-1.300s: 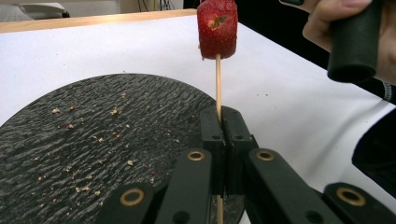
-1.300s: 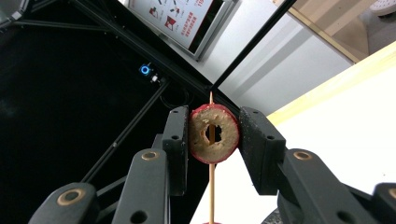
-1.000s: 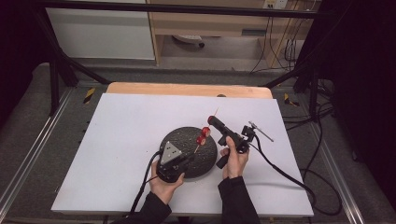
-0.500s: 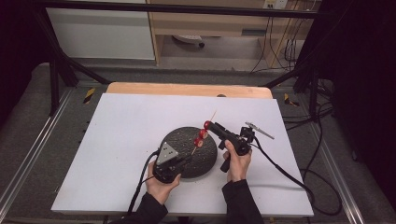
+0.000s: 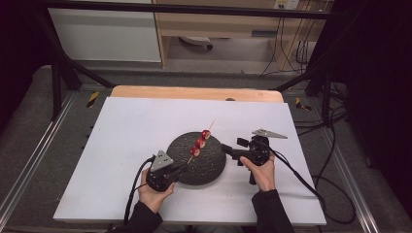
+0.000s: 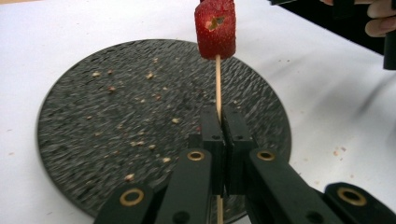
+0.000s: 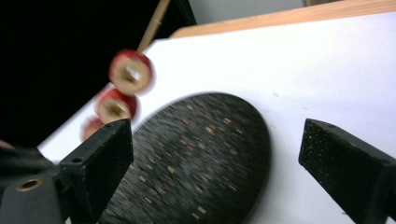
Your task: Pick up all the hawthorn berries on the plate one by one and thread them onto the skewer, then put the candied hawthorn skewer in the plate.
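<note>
Three strawberry pieces (image 5: 199, 142) on skewer (image 6: 217, 84)

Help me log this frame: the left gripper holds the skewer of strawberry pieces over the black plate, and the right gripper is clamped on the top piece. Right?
Not quite. The right gripper is open, its jaws having just spread, with nothing between them, as the right gripper view shows. The left gripper does hold the skewer of strawberry pieces over the black plate.

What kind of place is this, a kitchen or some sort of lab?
Most likely a lab or recording set-up, not a kitchen. A white-covered table stands inside a black metal frame, loose cables trail over the floor behind, and the person works a strawberry skewer with handheld grippers over a black plate.
</note>
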A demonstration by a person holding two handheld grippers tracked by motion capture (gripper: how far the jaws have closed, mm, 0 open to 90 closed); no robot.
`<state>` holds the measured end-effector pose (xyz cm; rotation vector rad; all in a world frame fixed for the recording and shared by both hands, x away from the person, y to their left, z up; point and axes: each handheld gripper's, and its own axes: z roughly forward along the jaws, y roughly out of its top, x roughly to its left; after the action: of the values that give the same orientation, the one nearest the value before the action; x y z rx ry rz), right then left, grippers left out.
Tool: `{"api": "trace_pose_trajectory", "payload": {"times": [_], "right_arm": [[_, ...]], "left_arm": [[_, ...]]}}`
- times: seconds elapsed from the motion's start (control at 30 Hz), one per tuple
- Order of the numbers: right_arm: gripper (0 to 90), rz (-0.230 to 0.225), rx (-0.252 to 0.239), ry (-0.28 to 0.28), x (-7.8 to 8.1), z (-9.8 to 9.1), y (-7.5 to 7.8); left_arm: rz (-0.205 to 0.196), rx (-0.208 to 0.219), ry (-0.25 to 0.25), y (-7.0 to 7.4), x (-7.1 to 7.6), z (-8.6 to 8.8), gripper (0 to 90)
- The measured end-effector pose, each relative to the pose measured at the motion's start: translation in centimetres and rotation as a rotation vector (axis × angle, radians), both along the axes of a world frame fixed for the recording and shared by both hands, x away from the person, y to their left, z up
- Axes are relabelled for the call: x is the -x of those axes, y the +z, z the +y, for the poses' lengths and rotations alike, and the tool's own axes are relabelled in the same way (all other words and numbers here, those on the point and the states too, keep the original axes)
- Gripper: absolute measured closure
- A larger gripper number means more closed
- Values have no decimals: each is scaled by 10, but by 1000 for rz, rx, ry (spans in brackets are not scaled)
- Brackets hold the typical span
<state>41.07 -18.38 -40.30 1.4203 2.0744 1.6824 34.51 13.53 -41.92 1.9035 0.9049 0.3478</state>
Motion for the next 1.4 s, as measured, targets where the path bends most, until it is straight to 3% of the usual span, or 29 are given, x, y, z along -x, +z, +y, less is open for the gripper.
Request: {"api": "trace_pose_trajectory", "payload": {"times": [0.2,0.3,0.43,0.6,0.87,1.0,1.2,1.4], "right_arm": [[39,-7,148,43,6,-17,-11],[11,12,213,64,10,-24,-17],[6,2,262,91,18,-32,-24],[6,23,320,101,29,-43,-34],[6,23,372,110,42,-56,-43],[5,29,379,100,46,-60,-45],[5,38,388,95,49,-65,-47],[8,40,382,97,49,-65,-48]], "left_arm": [[25,-40,-16,6,-2,15,884],[34,-59,-21,9,-4,20,883],[46,-75,-27,16,-9,25,883],[76,-112,-33,22,-16,30,883],[100,-152,-22,33,-27,36,883],[138,-175,-28,35,-36,36,883],[181,-216,-26,31,-48,29,883],[207,-269,-31,21,-51,17,883]]}}
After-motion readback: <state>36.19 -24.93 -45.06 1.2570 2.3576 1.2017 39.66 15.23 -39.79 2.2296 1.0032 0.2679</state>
